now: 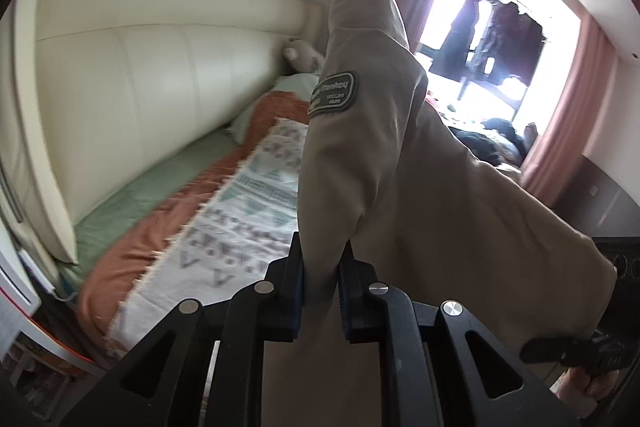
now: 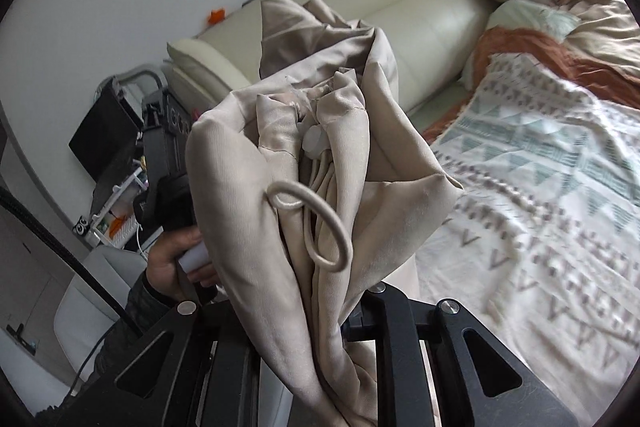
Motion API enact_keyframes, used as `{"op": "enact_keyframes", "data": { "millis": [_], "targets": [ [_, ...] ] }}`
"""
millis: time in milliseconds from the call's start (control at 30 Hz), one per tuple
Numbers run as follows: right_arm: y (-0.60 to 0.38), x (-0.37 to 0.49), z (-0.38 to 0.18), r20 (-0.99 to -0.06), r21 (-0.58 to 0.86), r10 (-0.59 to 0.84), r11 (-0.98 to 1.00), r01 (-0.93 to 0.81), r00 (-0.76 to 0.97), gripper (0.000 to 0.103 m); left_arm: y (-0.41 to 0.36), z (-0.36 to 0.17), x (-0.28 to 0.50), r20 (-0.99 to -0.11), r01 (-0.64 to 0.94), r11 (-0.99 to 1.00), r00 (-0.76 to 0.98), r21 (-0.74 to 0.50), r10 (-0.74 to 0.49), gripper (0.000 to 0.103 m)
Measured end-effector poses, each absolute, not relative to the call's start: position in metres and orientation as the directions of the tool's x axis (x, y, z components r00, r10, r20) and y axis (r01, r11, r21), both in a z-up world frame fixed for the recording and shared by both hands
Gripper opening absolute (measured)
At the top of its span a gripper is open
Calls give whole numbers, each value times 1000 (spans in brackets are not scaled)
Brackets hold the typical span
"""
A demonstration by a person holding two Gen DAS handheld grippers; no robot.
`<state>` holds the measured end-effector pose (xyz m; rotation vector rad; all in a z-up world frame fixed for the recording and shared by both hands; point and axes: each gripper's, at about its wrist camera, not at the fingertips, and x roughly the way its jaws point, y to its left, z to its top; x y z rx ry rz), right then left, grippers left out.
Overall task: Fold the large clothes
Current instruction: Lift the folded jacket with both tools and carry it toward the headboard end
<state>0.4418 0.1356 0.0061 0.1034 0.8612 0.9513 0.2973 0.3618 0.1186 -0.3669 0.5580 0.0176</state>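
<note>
A large beige jacket [image 1: 400, 187] hangs stretched between both grippers above the bed. In the left wrist view my left gripper [image 1: 322, 255] is shut on a fold of it, and a sleeve with a grey sewn patch [image 1: 334, 93] rises in front. In the right wrist view my right gripper [image 2: 320, 311] is shut on bunched beige fabric [image 2: 248, 187] with an elastic loop [image 2: 320, 223]; the cloth hides its fingertips. A hand [image 2: 172, 259] holds the left gripper's black housing [image 2: 166, 147] to the left. The right gripper's handle [image 1: 576, 351] shows at the lower right.
Below lies a bed with a white patterned blanket [image 2: 540, 187], an orange cover [image 1: 120, 267] and a green sheet [image 1: 152, 187]. A cream padded headboard [image 1: 140, 87] runs alongside. Pillows [image 2: 532, 15] lie at the far end. Pink curtains [image 1: 568, 115] frame a bright window with dark clothes [image 1: 504, 39] hanging.
</note>
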Motion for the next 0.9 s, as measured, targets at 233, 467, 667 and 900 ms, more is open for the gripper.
{"op": "enact_keyframes", "data": {
  "millis": [233,467,667,900],
  "targets": [
    [225,482,-39,-638,450,746,561,-695,189,12,423,96,303,-568,-215,928,823,-305,4,15],
    [292,519,-82,-622,550,779,503,-666,74,12,466,81,308,-609,-280,921,791,-272,61,15],
    [324,549,-116,-598,638,801,458,-619,-25,12,486,62,332,-661,-336,912,744,-237,102,15],
    [318,604,-139,-567,688,824,479,-545,8,12,502,34,378,-695,-373,896,711,-241,109,15]
  ]
}}
